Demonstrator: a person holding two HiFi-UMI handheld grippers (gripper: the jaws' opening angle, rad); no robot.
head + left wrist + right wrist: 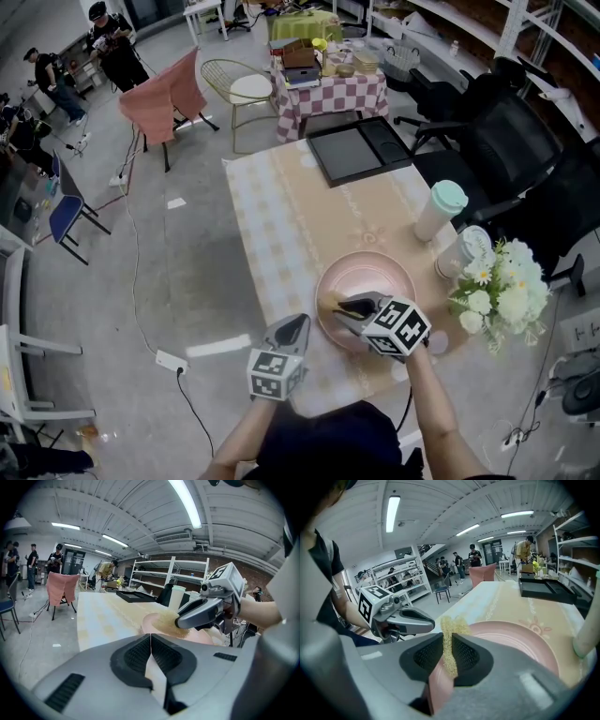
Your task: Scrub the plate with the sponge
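Left tool (pixel 289 330) pressed together, empty, beside pink plate (pixel 375 274); right tool (pixel 343 307) pinches yellow sponge (pixel 330 302) at plate's near rim. Risk: unheld plate skids across bench (pixel 281 206) under scrubbing

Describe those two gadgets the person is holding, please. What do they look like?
Both look alike: the left gripper and the right gripper have smooth grey shells that taper to a point, each with two jaws lined by black ribbed pads. Each carries a white cube printed with black square markers. The person wears short dark sleeves.
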